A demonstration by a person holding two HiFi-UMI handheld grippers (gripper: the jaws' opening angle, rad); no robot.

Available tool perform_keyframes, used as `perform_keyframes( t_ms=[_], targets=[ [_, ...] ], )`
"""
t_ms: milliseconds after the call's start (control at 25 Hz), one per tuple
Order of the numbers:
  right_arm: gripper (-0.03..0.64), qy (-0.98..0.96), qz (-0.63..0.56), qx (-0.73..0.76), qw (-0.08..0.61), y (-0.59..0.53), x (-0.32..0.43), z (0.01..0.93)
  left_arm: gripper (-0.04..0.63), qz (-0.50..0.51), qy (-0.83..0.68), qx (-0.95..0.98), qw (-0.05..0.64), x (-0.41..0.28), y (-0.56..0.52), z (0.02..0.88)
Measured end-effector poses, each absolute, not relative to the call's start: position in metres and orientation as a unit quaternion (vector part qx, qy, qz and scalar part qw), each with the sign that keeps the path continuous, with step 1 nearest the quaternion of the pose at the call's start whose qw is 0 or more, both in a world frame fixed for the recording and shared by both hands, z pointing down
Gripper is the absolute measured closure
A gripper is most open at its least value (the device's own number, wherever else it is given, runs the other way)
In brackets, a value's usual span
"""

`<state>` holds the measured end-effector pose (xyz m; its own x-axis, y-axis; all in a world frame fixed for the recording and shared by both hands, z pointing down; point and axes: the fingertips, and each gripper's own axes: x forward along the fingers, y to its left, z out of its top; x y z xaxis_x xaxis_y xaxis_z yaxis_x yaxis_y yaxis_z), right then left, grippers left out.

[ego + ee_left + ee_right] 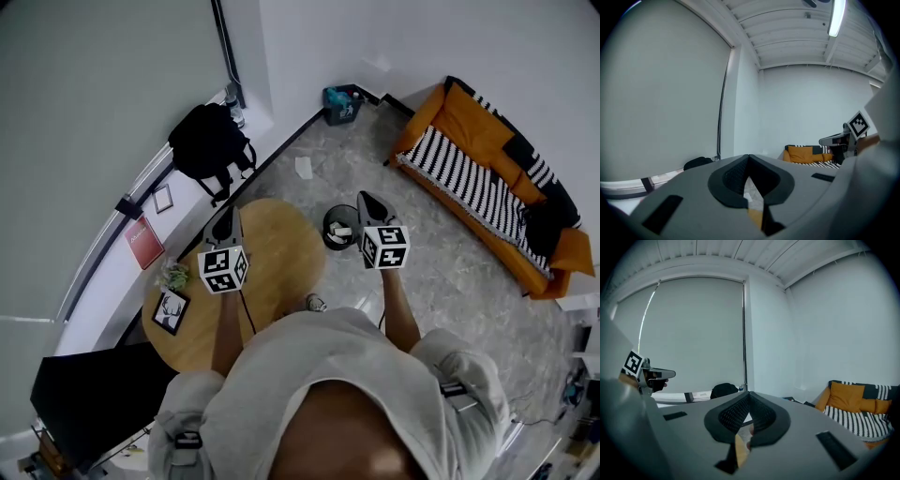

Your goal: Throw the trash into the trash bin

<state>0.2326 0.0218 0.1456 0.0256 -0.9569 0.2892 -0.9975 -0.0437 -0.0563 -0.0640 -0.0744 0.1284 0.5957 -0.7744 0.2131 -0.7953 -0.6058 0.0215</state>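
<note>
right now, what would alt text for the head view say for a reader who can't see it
Seen from above, a person holds the left gripper over a round wooden table and the right gripper near a small black trash bin. A white paper scrap lies on the floor beyond it; an orange sofa stands at right, a black backpack at left.

The round table [281, 246] is showing smooth, matt wood. The floor [431, 281] is gleaming like polished marbled stone. The sofa [469, 117] is looking cloth-covered. The right gripper [749, 393] is showing finely ribbed black pads [735, 411], possibly rubber.
</note>
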Motion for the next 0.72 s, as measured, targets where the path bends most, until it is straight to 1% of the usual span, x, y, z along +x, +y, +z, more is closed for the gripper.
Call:
perform_keyframes(
  t_ms=[720],
  targets=[
    [0.588,-0.696,0.129,0.701,0.087,0.02,0.214,0.152,0.577,0.087,-0.437,0.894,0.052,-0.071,-0.072,0.122]
  ],
)
